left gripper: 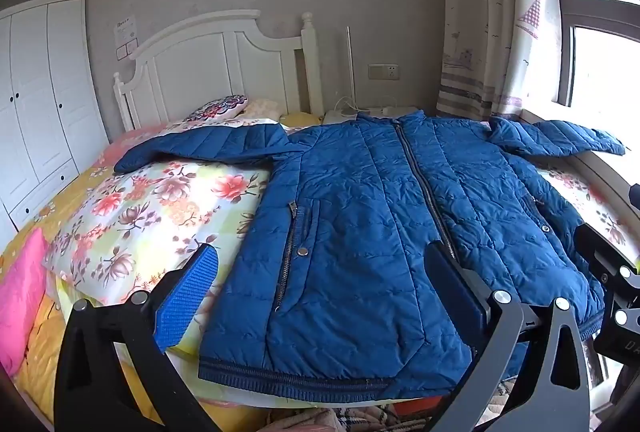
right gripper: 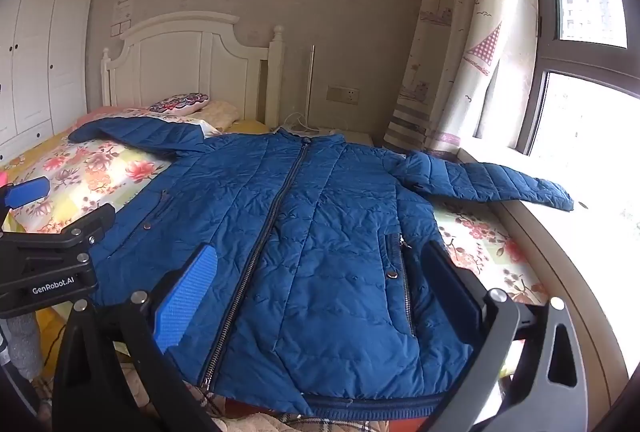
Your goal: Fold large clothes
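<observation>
Blue quilted jacket (left gripper: 360,232) lying flat on bed (left gripper: 168,208), zipper running away toward headboard (left gripper: 224,68); left gripper (left gripper: 320,296) and right gripper (right gripper: 320,292) hovering at hem, jaws wide, gripping nothing.

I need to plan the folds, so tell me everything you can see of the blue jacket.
The jacket is blue, quilted and puffy, with a shiny, wrinkled shell. It lies front up and zipped shut on the floral quilt, collar toward the headboard, ribbed hem nearest the cameras. Both sleeves are spread outward; one reaches the window sill. Each side has a zipped pocket with a metal snap. Both grippers hover open above the hem; neither visibly touches it.
</observation>
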Tool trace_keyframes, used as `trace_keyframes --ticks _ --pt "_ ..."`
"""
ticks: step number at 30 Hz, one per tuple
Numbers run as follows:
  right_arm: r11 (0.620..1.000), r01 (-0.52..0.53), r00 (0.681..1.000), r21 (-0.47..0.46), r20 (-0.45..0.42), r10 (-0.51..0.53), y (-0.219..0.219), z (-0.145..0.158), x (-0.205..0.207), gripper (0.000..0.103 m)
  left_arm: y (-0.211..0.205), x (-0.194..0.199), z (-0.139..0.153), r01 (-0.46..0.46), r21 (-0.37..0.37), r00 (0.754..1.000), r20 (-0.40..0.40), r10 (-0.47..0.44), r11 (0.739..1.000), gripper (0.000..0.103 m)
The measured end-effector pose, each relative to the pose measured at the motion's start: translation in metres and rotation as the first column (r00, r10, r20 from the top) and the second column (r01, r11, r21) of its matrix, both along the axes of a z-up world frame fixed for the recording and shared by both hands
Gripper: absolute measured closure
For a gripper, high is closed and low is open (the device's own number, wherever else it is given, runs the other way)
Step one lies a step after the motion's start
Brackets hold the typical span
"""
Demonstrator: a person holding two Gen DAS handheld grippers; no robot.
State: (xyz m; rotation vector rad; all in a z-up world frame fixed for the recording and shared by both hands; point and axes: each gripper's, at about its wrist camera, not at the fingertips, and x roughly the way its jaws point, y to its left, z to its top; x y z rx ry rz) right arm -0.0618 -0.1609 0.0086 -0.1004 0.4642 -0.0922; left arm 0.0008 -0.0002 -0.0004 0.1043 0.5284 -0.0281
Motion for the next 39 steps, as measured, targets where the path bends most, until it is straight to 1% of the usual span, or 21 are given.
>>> trace_keyframes --ticks 5,6,9,10,32,39 --pt "1.0 0.006 1.0 0.001 -0.004 -0.006 -0.001 -0.004 -0.001 0.002 0.0 0.001 0.0 -0.001 -0.001 1.0 -0.001 0.001 1.0 0.004" --pt "1.0 0.003 1.0 -0.004 -0.004 -0.003 0.006 0.0 0.0 0.002 0.0 0.001 0.0 -0.001 0.0 1.0 0.001 0.001 1.0 0.004" --pt "1.0 0.008 1.0 0.002 -0.008 -0.008 0.007 0.003 0.002 0.002 0.006 -0.001 -0.002 -0.001 0.0 1.0 0.001 0.001 1.0 0.004" --pt "1.0 -0.006 1.0 -0.021 -0.001 0.006 0.009 -0.001 0.0 0.002 0.006 -0.001 -0.003 -0.001 0.001 1.0 0.0 0.001 1.0 0.004" --pt "1.0 -0.011 1.0 0.009 -0.007 0.011 0.001 -0.003 0.0 0.002 0.003 -0.004 -0.001 -0.003 0.004 1.0 0.007 0.003 1.0 0.004" --pt "1.0 -0.01 1.0 0.017 -0.012 0.01 -0.001 -0.004 0.001 0.002 0.005 -0.006 -0.004 -0.001 0.006 1.0 0.009 0.001 1.0 0.004"
